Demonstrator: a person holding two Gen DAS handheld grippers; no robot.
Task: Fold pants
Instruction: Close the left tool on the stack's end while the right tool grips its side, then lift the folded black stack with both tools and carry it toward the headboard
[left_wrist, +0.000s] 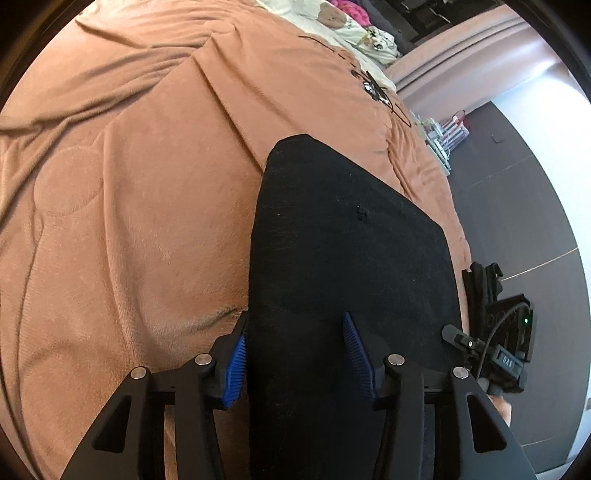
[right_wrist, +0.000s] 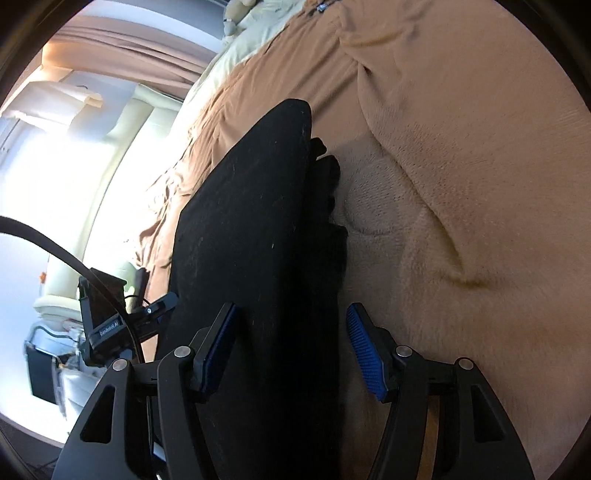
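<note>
Pants (left_wrist: 347, 236): black, lying folded flat on an orange-brown blanket (left_wrist: 122, 206) that covers the bed, close to the bed's edge. From the left wrist cam they show as a broad dark slab w/ a rounded far corner, running from the bottom of the frame up toward the middle. From the right wrist cam the same pants (right_wrist: 251, 229) look narrower and longer, w/ lower layers of fabric stepping out along the right edge.

Left gripper (left_wrist: 295, 350): jaws spread, blue pads (left_wrist: 233, 373) on both sides. One pad sits at the pants' left edge, the other over the black cloth; can't tell if either touches. No fabric pinched btwn them.

Right gripper (right_wrist: 291, 347): jaws also spread apart. Left pad over the pants, right pad over the blanket (right_wrist: 461, 184) just beside the pants' edge. Cloth lies below the gap, not gripped.

Each cam catches the other gripper at the frame's side. Cream bedding (left_wrist: 354, 33) at the far end of the bed, dark floor (left_wrist: 517, 206) beyond the bed's edge.
</note>
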